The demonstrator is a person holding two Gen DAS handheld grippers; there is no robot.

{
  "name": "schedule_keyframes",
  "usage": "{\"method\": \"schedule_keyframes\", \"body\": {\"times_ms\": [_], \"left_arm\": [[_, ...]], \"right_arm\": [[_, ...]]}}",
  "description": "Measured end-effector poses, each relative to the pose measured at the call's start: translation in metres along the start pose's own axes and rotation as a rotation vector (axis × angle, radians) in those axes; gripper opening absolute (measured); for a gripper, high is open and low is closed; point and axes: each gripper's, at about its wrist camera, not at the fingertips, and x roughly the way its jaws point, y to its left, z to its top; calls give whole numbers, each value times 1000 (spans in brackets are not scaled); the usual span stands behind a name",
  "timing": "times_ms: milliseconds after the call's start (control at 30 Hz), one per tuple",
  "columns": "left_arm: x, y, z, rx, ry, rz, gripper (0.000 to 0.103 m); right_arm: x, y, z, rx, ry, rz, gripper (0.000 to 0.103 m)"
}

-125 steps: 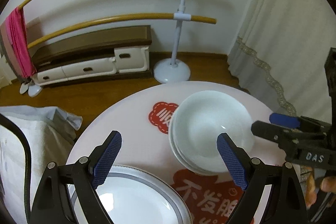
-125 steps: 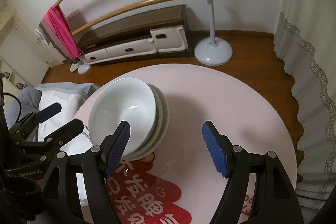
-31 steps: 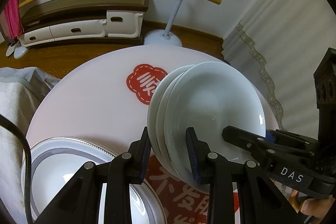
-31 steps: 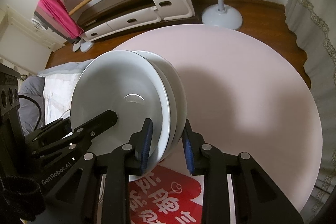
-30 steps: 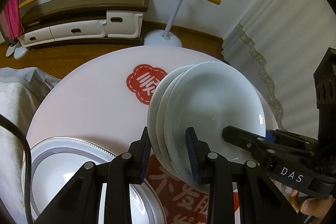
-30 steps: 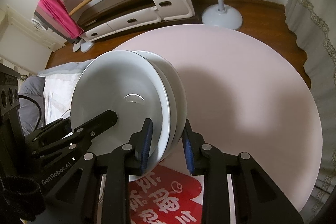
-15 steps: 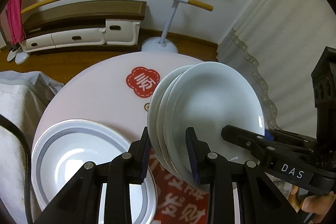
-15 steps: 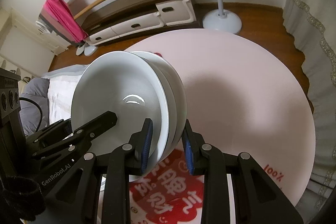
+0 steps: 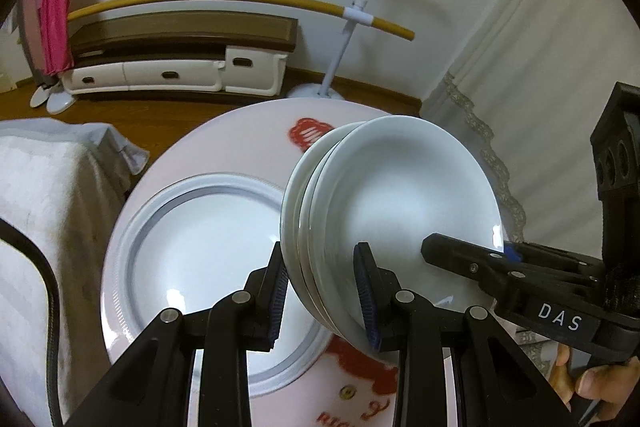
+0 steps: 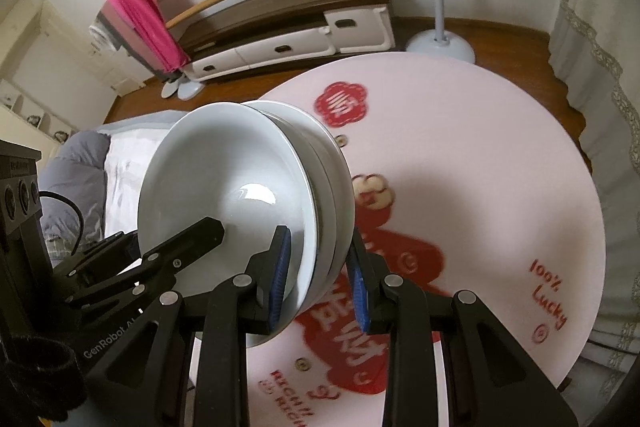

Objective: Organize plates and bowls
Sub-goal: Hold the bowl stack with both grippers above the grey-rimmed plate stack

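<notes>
Bowls point(image 9: 392, 195) between both tongs' pads

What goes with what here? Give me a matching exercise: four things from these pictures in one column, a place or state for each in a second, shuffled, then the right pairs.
1. stack of bowls
2. large plate
3. pink cloth
4. left gripper

A. hangs over a wooden rail
B. lies flat on the round table
C. held off the table, clamped at two rims
D. shut on the stack's near rim

Pairs: 1-C, 2-B, 3-A, 4-D
</notes>
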Motion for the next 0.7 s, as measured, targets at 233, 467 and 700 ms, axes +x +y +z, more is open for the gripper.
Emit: {"method": "schedule_keyframes", "body": {"times_ms": [233, 467, 700], "left_arm": [[-32, 26, -30, -40, -12, 22, 28], [-42, 46, -47, -73, 5, 31, 28], [-37, 56, -44, -92, 29, 36, 28]], "right_arm": [[9, 38, -18, -43, 18, 16, 28], [28, 58, -29, -55, 54, 20, 28], [45, 66, -35, -62, 86, 14, 28]]}}
